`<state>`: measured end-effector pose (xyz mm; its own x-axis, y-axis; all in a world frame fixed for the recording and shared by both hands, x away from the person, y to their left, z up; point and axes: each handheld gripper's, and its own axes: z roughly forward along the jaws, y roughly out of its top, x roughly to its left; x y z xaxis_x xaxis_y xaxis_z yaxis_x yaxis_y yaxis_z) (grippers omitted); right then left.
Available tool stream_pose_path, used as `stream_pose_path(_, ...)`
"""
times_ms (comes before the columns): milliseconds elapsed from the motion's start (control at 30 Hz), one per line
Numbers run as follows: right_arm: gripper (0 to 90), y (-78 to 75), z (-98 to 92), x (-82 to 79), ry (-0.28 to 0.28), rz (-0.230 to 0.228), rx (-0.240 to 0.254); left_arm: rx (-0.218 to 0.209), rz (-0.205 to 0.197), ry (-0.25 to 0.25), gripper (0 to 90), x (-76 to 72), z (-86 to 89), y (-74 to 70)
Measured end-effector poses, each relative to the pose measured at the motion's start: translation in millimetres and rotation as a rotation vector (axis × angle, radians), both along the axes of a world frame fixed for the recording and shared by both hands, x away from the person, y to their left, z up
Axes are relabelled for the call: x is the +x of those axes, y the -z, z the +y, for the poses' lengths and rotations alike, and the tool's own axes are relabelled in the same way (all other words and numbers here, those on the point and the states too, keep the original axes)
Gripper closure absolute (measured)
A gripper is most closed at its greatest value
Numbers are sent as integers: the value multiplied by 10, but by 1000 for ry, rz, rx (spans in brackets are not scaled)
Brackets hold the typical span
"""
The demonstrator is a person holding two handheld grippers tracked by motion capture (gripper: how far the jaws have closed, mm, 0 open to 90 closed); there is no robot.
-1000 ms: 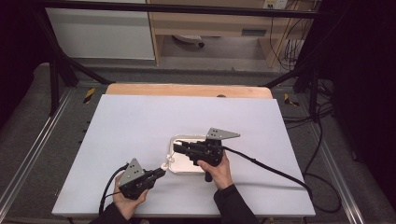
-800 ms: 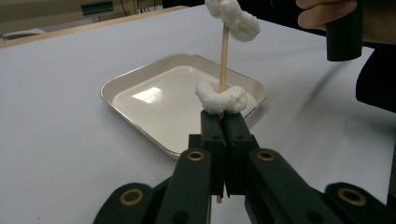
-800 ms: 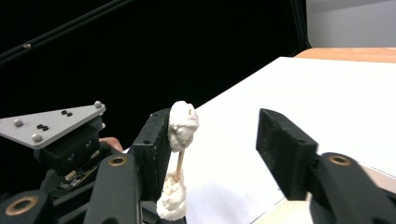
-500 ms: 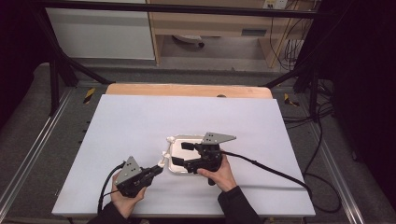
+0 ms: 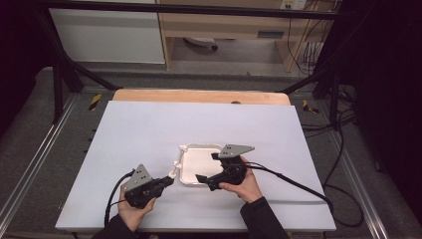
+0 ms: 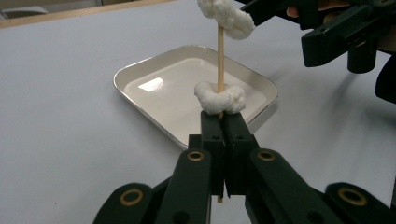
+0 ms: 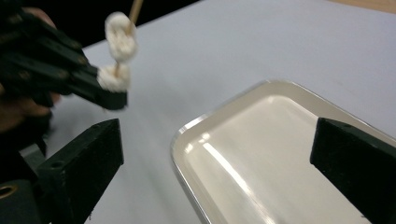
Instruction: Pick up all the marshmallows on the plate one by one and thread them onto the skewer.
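My left gripper [image 6: 223,119] is shut on a thin wooden skewer [image 6: 220,56] that stands up from its jaws. Two white fluffy pieces are threaded on it, one [image 6: 219,98] just above the jaws and one [image 6: 226,16] higher up. In the high view the left gripper [image 5: 168,181] is at the left edge of a white tray [image 5: 196,159]. My right gripper [image 5: 207,167] hovers over the tray, and its jaws have just been opening. They stand wide apart [image 7: 219,140] with nothing between them. The skewer's pieces [image 7: 120,30] are beyond its left jaw.
The tray's rim [image 7: 187,135] is shiny and the tray holds nothing. It lies on a white tabletop [image 5: 149,129] with a wooden strip [image 5: 199,96] along the far edge. Cables [image 5: 298,181] trail off to the right from the right gripper.
The right gripper's jaws have spread from nearly closed beside the skewer to wide apart. Both hands have stayed almost where they were.
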<state>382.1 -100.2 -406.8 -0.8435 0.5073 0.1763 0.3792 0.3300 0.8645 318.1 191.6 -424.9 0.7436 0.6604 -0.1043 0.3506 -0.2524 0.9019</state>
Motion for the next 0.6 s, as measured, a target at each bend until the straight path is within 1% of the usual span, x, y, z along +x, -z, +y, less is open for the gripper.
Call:
stream_pose_path(67,20,29,-97,-8,14,5,-37,11,15,1,888,14,0,-9)
stream_pose_path(133,16,54,-205,-13,39,10,-54,25,33,0,888,43,-2,-28)
stream_pose_path(267,13,96,-422,-22,82,18,-73,56,60,-2,887,115,-33,-84)
stream_pose_path(367,14,133,-576,-33,111,29,-81,78,89,-1,887,195,-79,-124)
stream_pose_path(400,14,146,-625,-38,124,30,-91,92,95,0,886,226,-97,-137)
stream_pose_path(467,14,173,-722,-50,143,32,-105,105,103,-1,886,283,-138,-160)
stream_pose_path(533,14,196,-814,-67,168,36,-105,118,108,3,886,329,-180,-187)
stream_pose_path(600,14,215,-898,-83,181,38,-98,132,116,4,886,366,-219,-216)
